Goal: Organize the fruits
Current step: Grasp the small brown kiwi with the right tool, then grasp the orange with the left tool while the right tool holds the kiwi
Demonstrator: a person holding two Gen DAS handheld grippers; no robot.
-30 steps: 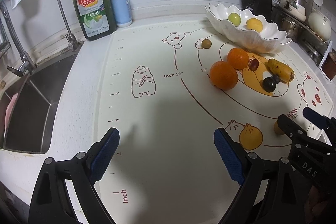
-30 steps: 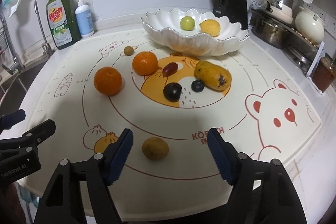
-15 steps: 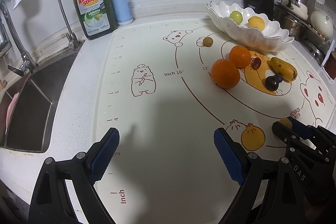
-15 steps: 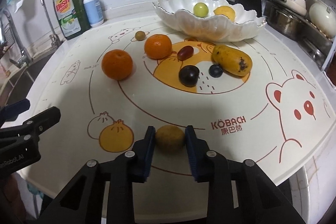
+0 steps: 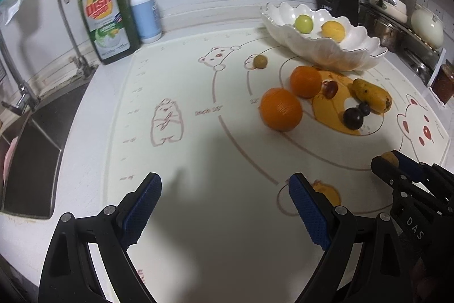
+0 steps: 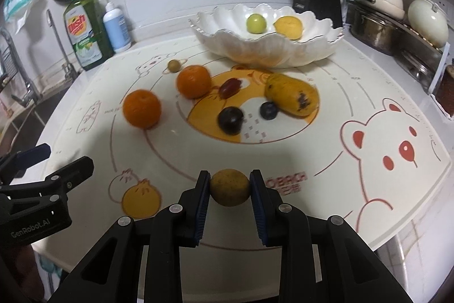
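The right hand-held gripper (image 6: 229,190) pinches a small round brown fruit (image 6: 229,191) by its sides, near the mat's (image 6: 312,155) front edge on the bench; being round, it could roll free of the pads mid-carry. The scalloped bowl (image 6: 255,47) sits beyond two oranges, a likely snag. The left hand-held gripper (image 5: 224,206) hangs wide, empty.

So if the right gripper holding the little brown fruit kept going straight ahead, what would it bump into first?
Probably the dark plum, which lies nearly dead ahead of the right gripper and its brown fruit. The white bowl comes later. If it travels above the mat, it may pass over the plum.
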